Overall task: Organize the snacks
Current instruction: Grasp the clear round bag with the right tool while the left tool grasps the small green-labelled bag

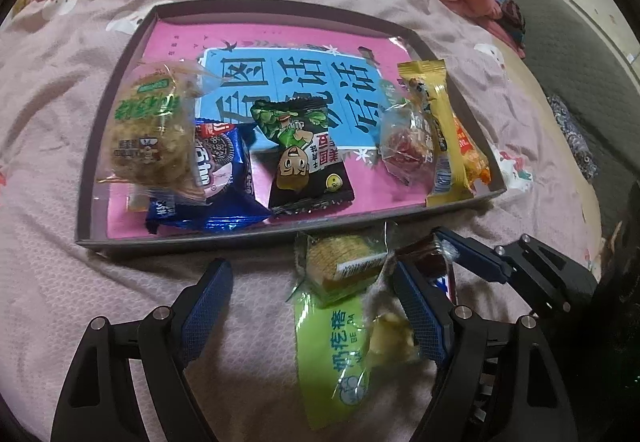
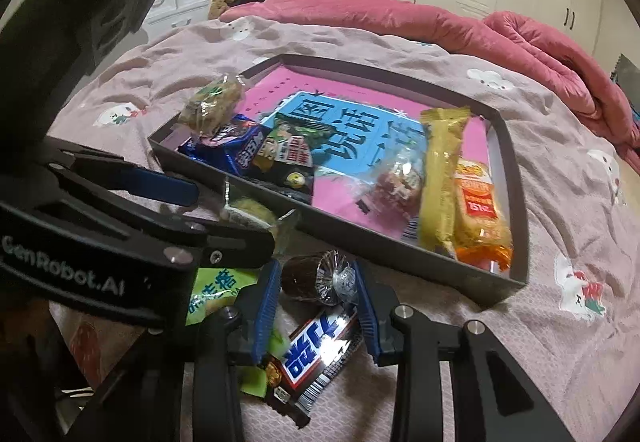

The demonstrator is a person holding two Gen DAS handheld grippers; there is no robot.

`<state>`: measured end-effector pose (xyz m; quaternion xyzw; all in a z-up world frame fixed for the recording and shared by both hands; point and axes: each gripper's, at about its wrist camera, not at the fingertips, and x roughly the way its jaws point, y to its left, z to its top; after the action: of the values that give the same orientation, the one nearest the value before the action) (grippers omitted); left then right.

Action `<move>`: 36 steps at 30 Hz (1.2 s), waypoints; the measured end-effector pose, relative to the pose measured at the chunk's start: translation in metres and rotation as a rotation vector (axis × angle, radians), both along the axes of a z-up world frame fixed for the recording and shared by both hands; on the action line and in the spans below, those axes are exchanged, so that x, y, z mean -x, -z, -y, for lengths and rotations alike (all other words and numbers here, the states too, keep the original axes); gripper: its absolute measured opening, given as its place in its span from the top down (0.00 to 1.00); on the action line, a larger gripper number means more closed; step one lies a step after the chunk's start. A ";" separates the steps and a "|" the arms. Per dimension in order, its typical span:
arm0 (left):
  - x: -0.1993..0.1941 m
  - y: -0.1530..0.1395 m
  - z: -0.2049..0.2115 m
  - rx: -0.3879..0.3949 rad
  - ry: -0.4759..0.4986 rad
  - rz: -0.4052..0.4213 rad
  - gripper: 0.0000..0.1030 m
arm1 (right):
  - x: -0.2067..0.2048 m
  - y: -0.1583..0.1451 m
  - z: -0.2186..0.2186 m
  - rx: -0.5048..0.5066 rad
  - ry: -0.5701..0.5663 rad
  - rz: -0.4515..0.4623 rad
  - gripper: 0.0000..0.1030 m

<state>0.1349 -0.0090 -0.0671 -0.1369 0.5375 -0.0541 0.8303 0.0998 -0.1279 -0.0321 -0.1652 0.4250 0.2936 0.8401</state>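
Snacks lay loose on the bedspread (image 1: 60, 282) at the near wall of the box (image 1: 192, 240), with both claws over them. In the right wrist view, the right gripper (image 2: 316, 312) stood narrowed around the clear end of a dark candy bar (image 2: 320, 346), at bottom centre; whether its pads pressed the wrapper could not be told. The bar's long axis ran up along the fingers, slanting toward the box. In the left wrist view, the left gripper (image 1: 308, 318) hung wide open and empty; a green-wrapped cake (image 1: 340, 274) lay between its fingers, nearer the right-hand one, its long axis running down the frame. The right claw appeared the nearer to a grip. Inside the box, packets crowded the left and right ends, with a black packet (image 1: 304, 154) at centre; bare pink floor showed just right of it. The low wall looked the only edge to clear.
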 end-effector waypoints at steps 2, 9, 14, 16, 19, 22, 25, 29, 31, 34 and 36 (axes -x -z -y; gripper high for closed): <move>-0.002 0.003 0.000 0.011 -0.005 -0.011 0.19 | 0.000 -0.004 0.003 -0.013 0.006 0.004 0.64; -0.009 0.011 0.003 0.033 -0.029 -0.020 0.19 | -0.003 -0.011 0.016 -0.030 0.043 0.012 0.64; -0.011 0.013 0.006 0.016 -0.047 -0.026 0.22 | -0.012 -0.014 0.028 -0.080 0.096 -0.018 0.64; -0.012 0.013 0.006 0.016 -0.056 -0.027 0.28 | -0.017 -0.014 0.035 -0.114 0.120 -0.042 0.64; -0.011 0.013 0.008 0.003 -0.074 -0.030 0.41 | -0.020 -0.015 0.042 -0.160 0.144 -0.064 0.64; -0.010 0.011 0.013 0.020 -0.061 -0.025 0.57 | -0.021 -0.019 0.045 -0.184 0.151 -0.053 0.64; -0.008 0.009 0.016 0.006 -0.051 -0.016 0.59 | -0.020 -0.023 0.046 -0.205 0.151 -0.041 0.64; -0.003 0.005 0.010 0.038 -0.065 -0.012 0.60 | -0.021 -0.025 0.048 -0.221 0.156 -0.041 0.64; 0.001 0.003 0.007 0.041 -0.067 -0.006 0.60 | -0.021 -0.027 0.049 -0.231 0.160 -0.035 0.64; 0.005 -0.005 0.003 0.042 -0.073 0.010 0.60 | -0.020 -0.031 0.050 -0.247 0.160 -0.021 0.64; 0.008 -0.011 0.001 0.040 -0.076 0.025 0.60 | -0.020 -0.033 0.051 -0.255 0.161 -0.012 0.64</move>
<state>0.1273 -0.0101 -0.0564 -0.1730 0.5204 -0.0349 0.8355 0.1201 -0.1787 0.0007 -0.0206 0.4011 0.2780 0.8726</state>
